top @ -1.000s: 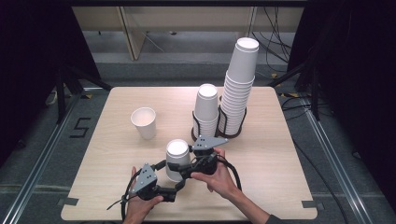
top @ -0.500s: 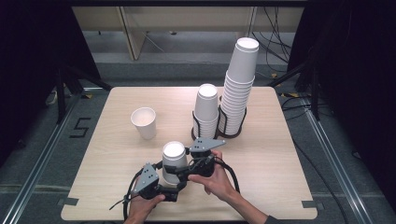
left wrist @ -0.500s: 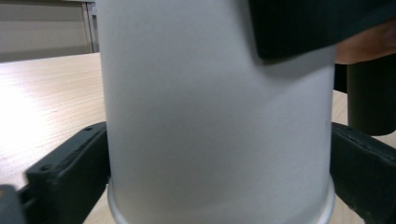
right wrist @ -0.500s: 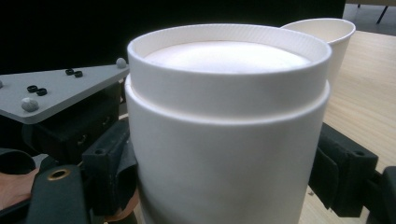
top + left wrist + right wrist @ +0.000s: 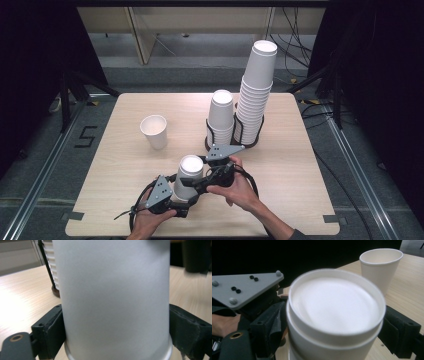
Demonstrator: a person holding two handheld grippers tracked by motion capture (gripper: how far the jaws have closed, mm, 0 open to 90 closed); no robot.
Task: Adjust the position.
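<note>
Fingers [image 5: 51,332] of your left gripper [image 5: 176,196] are clamped on the lower wall of the inverted paper cups [image 5: 188,176], one black finger pressed against each side in the left gripper view. Your right gripper [image 5: 207,178] comes in from 3 o'clock, and its fingers [image 5: 398,333] flank the top of the same nested cups; in the right gripper view they sit right against the upper cup's wall, but you cannot tell for certain from these views whether they are squeezing it or only bracketing it.

That view shows two cups, one nested over the other, bottoms up, the upper one's flat base facing the camera. In the high view you hold them near the 6 o'clock edge of the tabletop [image 5: 125,165], slightly tilted, with your left hand [image 5: 150,220] under the left gripper and your right hand [image 5: 240,190] wrapped over the right one.

A single upright paper cup [image 5: 154,131] stands on the tabletop at about 10 o'clock from the held cups, well apart from them. At about 1 o'clock stands a black wire holder [image 5: 235,135] with two inverted stacks: a short cup stack [image 5: 221,116] and, just beside it, a tall cup stack [image 5: 255,95] that leans a little.
</note>
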